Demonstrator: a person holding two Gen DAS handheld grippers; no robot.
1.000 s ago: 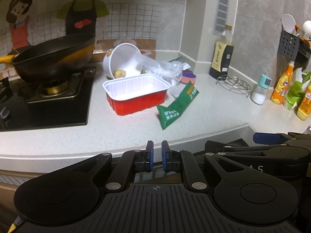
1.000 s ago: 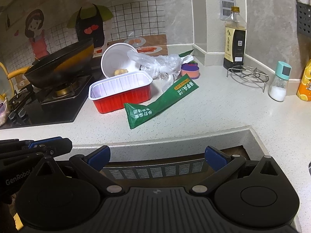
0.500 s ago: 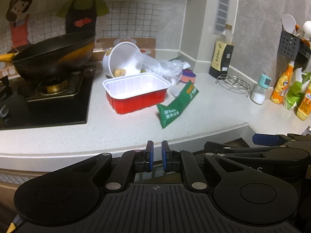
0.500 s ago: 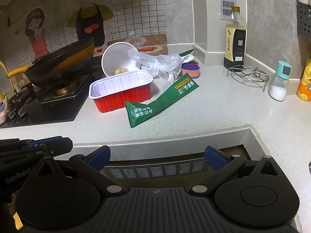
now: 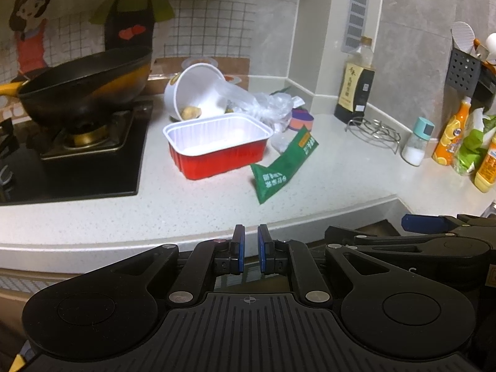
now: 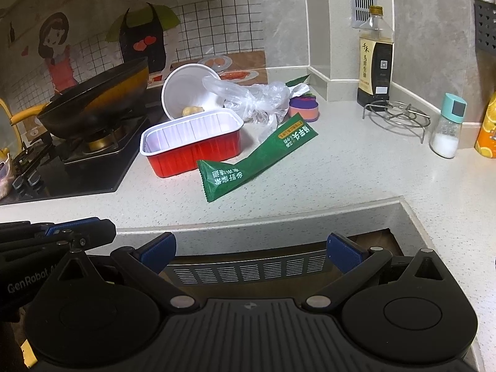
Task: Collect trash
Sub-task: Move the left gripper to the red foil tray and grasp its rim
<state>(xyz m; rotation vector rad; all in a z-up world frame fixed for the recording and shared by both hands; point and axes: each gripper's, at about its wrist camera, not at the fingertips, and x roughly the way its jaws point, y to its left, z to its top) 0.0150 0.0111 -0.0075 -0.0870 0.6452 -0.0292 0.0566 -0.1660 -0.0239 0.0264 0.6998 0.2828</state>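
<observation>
Trash lies in a cluster on the pale counter: a red tray with a white inside [image 5: 218,142] [image 6: 192,139], a long green wrapper [image 5: 283,166] [image 6: 255,161], a tipped white bowl [image 5: 193,91] [image 6: 186,90] with a scrap of food in it, and a crumpled clear bag [image 5: 263,105] [image 6: 257,99]. My left gripper [image 5: 249,241] hangs shut and empty in front of the counter edge, well short of the trash. My right gripper [image 6: 250,249] is open, nothing between its fingers, also before the counter edge.
A black wok [image 5: 83,86] sits on the gas hob [image 5: 77,155] at left. At right stand a dark sauce bottle [image 6: 375,55], a wire trivet [image 6: 396,114], a salt shaker [image 6: 448,130] and orange bottles [image 5: 449,133]. A purple and orange roll [image 6: 303,108] lies behind the wrapper.
</observation>
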